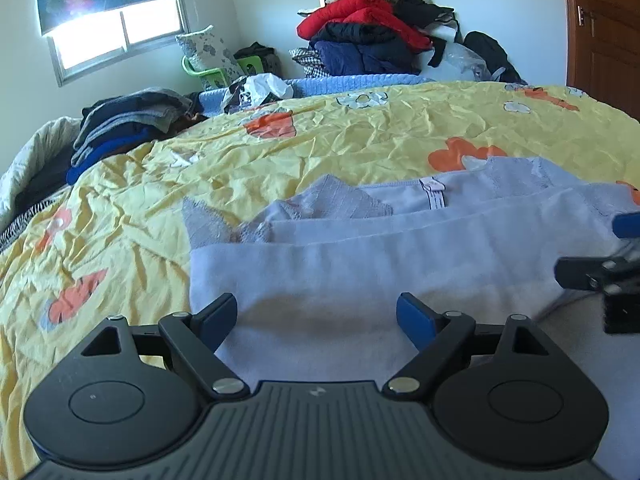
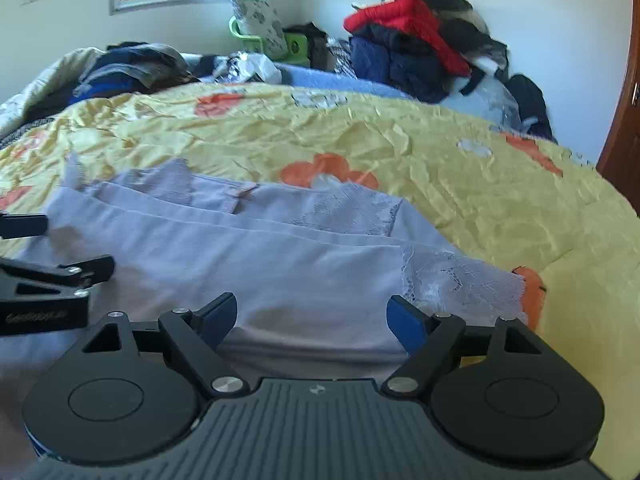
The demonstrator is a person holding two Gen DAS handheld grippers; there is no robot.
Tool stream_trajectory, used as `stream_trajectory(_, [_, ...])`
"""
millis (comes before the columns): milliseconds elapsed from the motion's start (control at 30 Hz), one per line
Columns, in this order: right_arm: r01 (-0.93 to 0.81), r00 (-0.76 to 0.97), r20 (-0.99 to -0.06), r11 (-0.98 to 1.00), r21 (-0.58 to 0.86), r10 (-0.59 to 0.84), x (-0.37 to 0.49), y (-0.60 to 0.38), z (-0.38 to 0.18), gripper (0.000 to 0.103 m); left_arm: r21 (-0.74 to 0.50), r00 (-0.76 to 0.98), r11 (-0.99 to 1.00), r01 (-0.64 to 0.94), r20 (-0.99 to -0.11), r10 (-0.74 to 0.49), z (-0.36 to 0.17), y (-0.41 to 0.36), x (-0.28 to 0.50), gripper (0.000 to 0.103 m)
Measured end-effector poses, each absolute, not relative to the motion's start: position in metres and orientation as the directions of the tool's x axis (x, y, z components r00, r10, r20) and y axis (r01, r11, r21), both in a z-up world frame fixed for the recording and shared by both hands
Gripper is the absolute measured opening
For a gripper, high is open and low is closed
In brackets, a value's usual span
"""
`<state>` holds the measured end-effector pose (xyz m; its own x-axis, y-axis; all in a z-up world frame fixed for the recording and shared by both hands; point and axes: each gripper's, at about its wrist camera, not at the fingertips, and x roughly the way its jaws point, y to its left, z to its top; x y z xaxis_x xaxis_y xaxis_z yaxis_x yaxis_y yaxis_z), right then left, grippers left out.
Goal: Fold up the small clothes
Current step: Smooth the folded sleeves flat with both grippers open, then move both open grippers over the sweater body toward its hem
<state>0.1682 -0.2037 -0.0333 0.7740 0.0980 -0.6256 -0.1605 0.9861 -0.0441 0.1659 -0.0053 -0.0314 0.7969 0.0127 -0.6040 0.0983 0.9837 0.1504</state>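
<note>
A pale lilac garment (image 1: 380, 248) with lace trim lies partly folded on the yellow flowered bedspread (image 1: 160, 184). My left gripper (image 1: 316, 316) hovers over its near left part, jaws wide apart with only flat cloth below them. The right gripper's fingers (image 1: 588, 272) show at that view's right edge. In the right wrist view the same garment (image 2: 280, 248) spreads ahead, its lace sleeve (image 2: 460, 280) at the right. My right gripper (image 2: 312, 316) stands open above the near hem, gripping nothing. The left gripper's fingers (image 2: 60, 272) poke in from the left.
A stack of folded dark clothes (image 1: 128, 124) sits at the bed's far left. A big heap of red, black and navy clothing (image 1: 372, 32) rises against the far wall. A crumpled white bag (image 1: 260, 90) lies beyond the bedspread. A wooden door (image 1: 600, 32) is at right.
</note>
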Motion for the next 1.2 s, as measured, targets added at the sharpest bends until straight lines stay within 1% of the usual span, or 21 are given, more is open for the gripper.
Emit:
stream_trajectory(167, [-0.158,0.767,-0.629,0.987,0.007,0.127,0.139,-0.212,-0.034,0.088,0.127,0.787,0.987,0.099,-0.617,0.000,-0.031,0.000,0.148,0.088])
stream_trajectory(400, [-0.122,0.759,-0.637,0.990,0.070,0.138,0.110,-0.219,-0.040,0.087,0.112,0.782,0.989,0.100,-0.623,-0.009,-0.030,0.004,0.116,0.088])
stream_trajectory(633, [-0.113,0.757,-0.639,0.990,0.081,0.139,0.077,-0.219,-0.041,0.088,0.091,0.766,0.989,0.113,-0.642,-0.028,-0.031,0.012,0.070,0.088])
stream_trajectory(700, [-0.113,0.764,-0.630,0.990,0.082,0.139,0.065,-0.221,-0.039,0.091,0.084,0.766,0.990,0.114,-0.642,-0.034,-0.033,0.015,0.055,0.089])
stream_trajectory(733, [-0.117,0.767,-0.626,0.990,0.080,0.141,0.058,-0.223,-0.038,0.094,0.082,0.763,0.990,0.113,-0.646,-0.034,-0.035,0.016,0.050,0.089])
stream_trajectory(767, [-0.121,0.767,-0.626,0.990,0.075,0.141,0.053,-0.224,-0.040,0.095,0.079,0.759,0.990,0.114,-0.650,-0.035,-0.038,0.017,0.044,0.089])
stream_trajectory(867, [-0.111,0.767,-0.632,0.993,0.045,0.114,0.040,-0.228,-0.045,0.094,0.103,0.776,0.991,0.083,-0.630,0.000,-0.042,0.020,0.032,0.089])
stream_trajectory(933, [-0.101,0.795,-0.599,0.995,0.024,0.095,0.026,-0.232,-0.044,0.094,0.106,0.795,0.992,0.074,-0.606,0.005,-0.042,0.024,0.022,0.089])
stream_trajectory(1000, [-0.094,0.817,-0.572,0.996,-0.010,0.071,0.011,-0.236,-0.042,0.095,0.091,0.796,0.993,0.076,-0.605,-0.006,-0.041,0.029,0.014,0.089])
stream_trajectory(1067, [-0.090,0.814,-0.578,0.996,-0.021,0.062,0.002,-0.240,-0.045,0.095,0.060,0.783,0.994,0.096,-0.621,-0.038,-0.042,0.033,0.009,0.089])
stream_trajectory(1200, [-0.121,0.802,-0.580,0.990,0.072,0.141,-0.015,-0.252,-0.049,0.095,-0.031,0.750,0.989,0.143,-0.648,-0.129,-0.042,0.036,0.001,0.089])
